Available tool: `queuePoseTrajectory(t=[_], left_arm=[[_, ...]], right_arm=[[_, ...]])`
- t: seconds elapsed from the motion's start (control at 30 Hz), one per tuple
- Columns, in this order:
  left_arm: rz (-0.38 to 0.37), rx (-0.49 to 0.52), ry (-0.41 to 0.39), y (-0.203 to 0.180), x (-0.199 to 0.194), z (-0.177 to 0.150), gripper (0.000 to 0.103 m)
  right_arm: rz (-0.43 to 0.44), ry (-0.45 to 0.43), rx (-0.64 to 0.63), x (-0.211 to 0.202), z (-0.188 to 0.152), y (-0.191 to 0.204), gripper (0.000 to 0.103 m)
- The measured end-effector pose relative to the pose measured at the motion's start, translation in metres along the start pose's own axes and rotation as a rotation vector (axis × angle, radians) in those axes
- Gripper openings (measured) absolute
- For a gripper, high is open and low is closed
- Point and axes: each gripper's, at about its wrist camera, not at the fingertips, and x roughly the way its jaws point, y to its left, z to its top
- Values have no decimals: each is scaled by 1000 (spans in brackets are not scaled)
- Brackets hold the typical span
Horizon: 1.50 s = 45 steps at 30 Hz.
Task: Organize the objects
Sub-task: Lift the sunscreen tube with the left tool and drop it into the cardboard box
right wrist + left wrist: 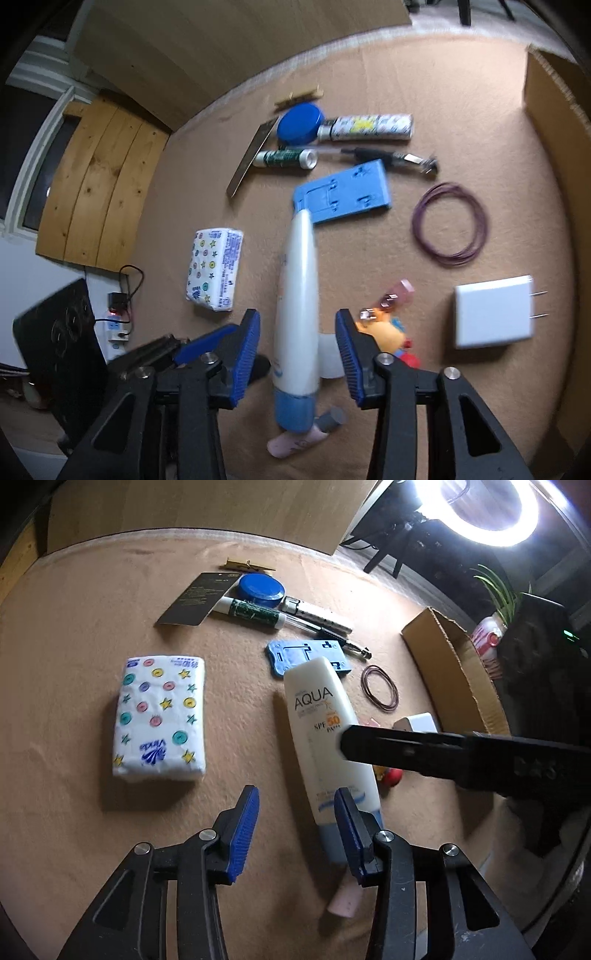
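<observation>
Your right hand-held gripper (297, 350) spread, white AQUA sunscreen tube with blue cap (297, 314) between pads, untouched; left hand-held gripper (295, 830) spread, empty, tube just right.

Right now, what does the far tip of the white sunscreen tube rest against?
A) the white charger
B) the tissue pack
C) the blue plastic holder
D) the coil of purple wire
C: in the right wrist view the sunscreen tube runs up the mat and its far tip overlaps the corner of the blue plastic holder; the other three lie apart from it.
</observation>
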Motion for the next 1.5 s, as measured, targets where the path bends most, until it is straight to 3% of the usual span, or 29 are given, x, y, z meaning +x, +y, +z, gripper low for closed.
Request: queuePoseTrajectory(t=[0.3,0.5,0.77,1.17,1.5], left_arm=[[20,-25,-49,14,-31,-9,46],[17,-56,-34,27,-38,-21,46],[35,-34,-25,26,-35,-25,46],[8,6,41,11,-4,-23,45],[1,7,-8,-5,-18,-17,42]], right_arm=[[127,63,-25,19,4,28,37],[202,142,-56,29,-4,47,37],[46,53,-15,18,-6,28,37],[18,85,-12,38,-26,21,36],[12,29,-39,27,-30,28,35]])
